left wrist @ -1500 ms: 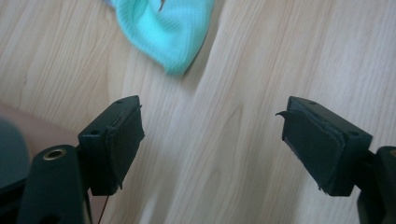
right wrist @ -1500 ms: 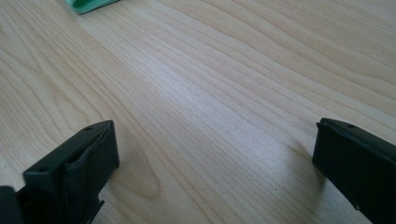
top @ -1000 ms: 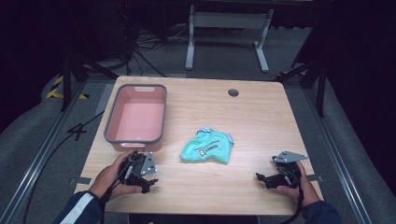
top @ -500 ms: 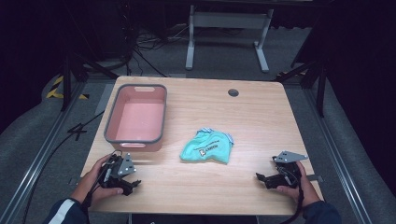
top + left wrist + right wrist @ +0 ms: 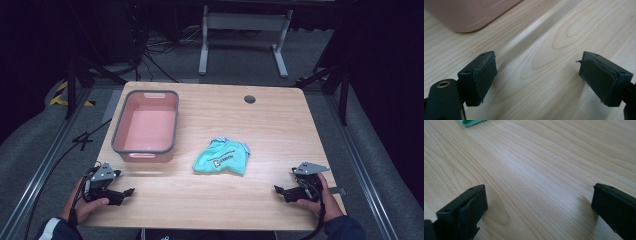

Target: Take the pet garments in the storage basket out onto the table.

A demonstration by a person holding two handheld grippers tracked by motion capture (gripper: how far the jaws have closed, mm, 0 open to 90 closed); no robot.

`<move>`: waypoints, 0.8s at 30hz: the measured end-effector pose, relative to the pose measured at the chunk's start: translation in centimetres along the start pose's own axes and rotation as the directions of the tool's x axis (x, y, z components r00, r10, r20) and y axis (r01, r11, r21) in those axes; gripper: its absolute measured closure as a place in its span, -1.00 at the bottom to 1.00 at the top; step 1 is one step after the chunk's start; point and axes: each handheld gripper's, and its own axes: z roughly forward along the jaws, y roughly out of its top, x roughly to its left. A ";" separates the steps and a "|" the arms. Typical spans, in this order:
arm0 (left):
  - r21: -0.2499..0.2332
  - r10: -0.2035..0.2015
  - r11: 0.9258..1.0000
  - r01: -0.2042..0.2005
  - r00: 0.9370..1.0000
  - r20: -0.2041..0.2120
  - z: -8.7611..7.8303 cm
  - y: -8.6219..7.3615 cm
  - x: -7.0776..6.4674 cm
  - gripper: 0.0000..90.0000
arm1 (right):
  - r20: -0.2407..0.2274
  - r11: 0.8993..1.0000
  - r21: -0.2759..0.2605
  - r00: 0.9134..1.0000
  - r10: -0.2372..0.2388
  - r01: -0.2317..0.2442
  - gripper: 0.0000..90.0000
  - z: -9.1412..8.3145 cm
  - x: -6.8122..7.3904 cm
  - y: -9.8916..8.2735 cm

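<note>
Teal cloth lies crumpled on the bench, a little toward the near edge from the middle. It is bunched into a rough wedge, with a white patch bearing small dark print on its upper face and folded layers along its far edge. One corner of it shows at the top of the right claw view.

Pink tub with a grey rim sits toward the far left corner of the bench, apart from the cloth; its rounded near corner shows in the left claw view.

Left claw sits low over the near left corner, held in a hand, pointing along the near edge toward the right. Its jaws have just been opening and stand wide apart, released, with bare wood between them. The black pads look frayed at the edges.

Right claw rests near the near right corner in the other hand, pointing left. Its jaws stand wide apart too, released, over bare wood.

Both claws are well apart from the cloth.
</note>
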 end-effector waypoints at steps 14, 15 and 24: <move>-0.040 -0.018 0.999 0.018 1.000 -0.004 -0.1 -0.7 0.1 -0.68 | 0.001 1.000 0.001 1.000 -0.007 0.007 -0.99 0.0 0.0 -0.1; -0.040 -0.018 0.999 0.018 1.000 -0.004 -0.1 -0.7 0.1 -0.68 | 0.001 1.000 0.001 1.000 -0.007 0.007 -0.99 0.0 0.0 0.0; -0.036 -0.015 0.999 0.014 1.000 -0.018 -0.2 -0.7 0.1 -0.68 | 0.003 1.000 0.001 1.000 -0.002 0.002 -0.99 0.0 0.0 -0.1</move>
